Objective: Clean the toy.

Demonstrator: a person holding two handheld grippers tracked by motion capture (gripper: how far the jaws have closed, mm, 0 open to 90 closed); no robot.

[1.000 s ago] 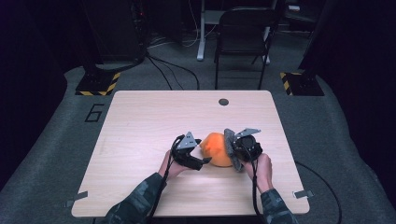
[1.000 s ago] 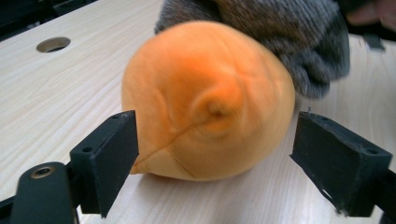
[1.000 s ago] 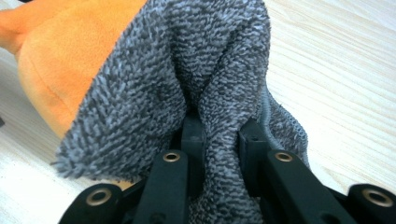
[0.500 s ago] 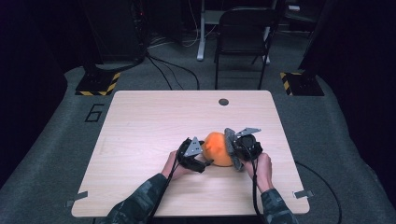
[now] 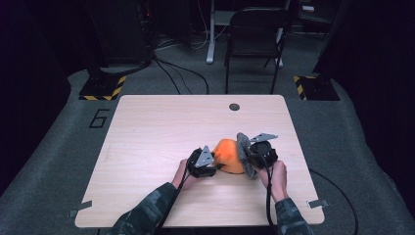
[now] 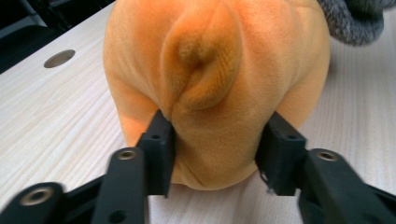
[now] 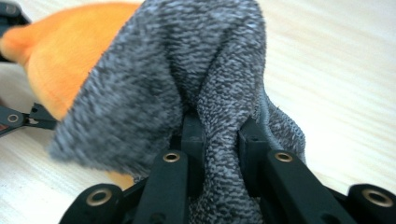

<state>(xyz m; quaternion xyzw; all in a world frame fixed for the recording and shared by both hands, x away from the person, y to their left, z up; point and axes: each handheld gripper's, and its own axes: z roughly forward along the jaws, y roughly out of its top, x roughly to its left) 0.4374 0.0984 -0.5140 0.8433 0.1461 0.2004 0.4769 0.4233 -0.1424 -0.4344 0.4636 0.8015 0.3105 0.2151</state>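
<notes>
1. Between your two grippers lies one orange plush toy (image 5: 229, 155), resting on the wooden table (image 5: 161, 127) toward its near edge.
2. Your left gripper (image 6: 214, 140) is one of two tools in play; its two black jaws have just been closing and now press into the lower end of the orange plush toy from either side, denting the fabric. A rounded stub on the toy sits just beyond the jaws, straight ahead of them.
3. Your right gripper (image 7: 219, 128) is clenched on one grey knitted piece (image 7: 187, 79), a fold of which is pinched between the two jaws. The rest of that grey fabric spreads out ahead of the jaws and drapes against the far end of the toy.
4. From above, your left gripper (image 5: 205, 164) sits at the toy's left side and your right gripper (image 5: 257, 154) at its right, so the toy is spanned by both.
5. Beyond both grippers, one round hole (image 5: 234, 106) is set in the tabletop near its far edge.
6. Past the table stands one dark chair (image 5: 254, 39) on the grey floor.
</notes>
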